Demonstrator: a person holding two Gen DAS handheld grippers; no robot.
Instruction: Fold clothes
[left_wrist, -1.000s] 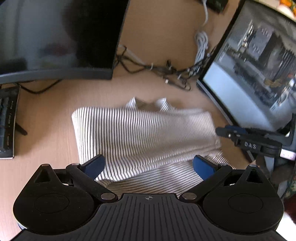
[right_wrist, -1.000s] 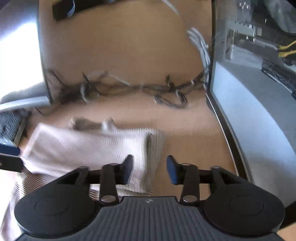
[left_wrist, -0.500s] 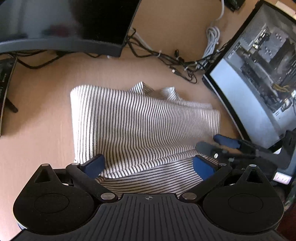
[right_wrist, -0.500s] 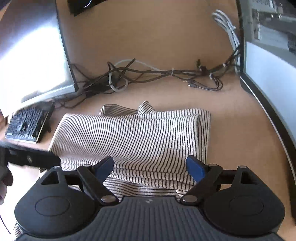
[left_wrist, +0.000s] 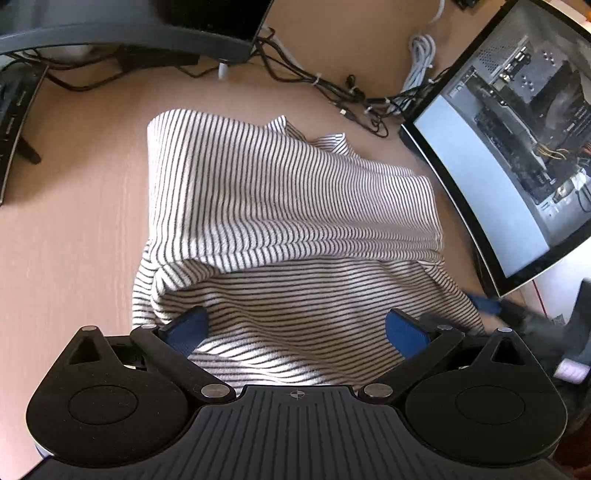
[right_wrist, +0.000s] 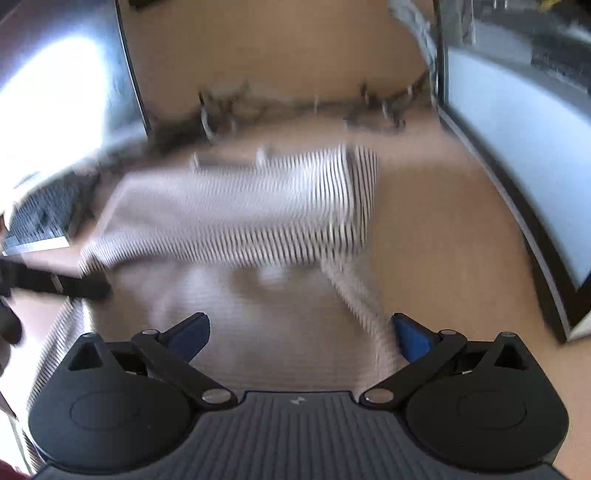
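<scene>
Your left gripper (left_wrist: 295, 328) and right gripper (right_wrist: 299, 332): jaws spread wide, holding nothing, above near hem of half-folded striped shirt (left_wrist: 288, 206); cable bundle (left_wrist: 347, 96) beyond shirt's collar.

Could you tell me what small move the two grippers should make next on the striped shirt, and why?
Probably lower both and close on the near hem. The left gripper and right gripper are open above the striped shirt, whose far part is already folded over while the near layer lies unfolded.
</scene>
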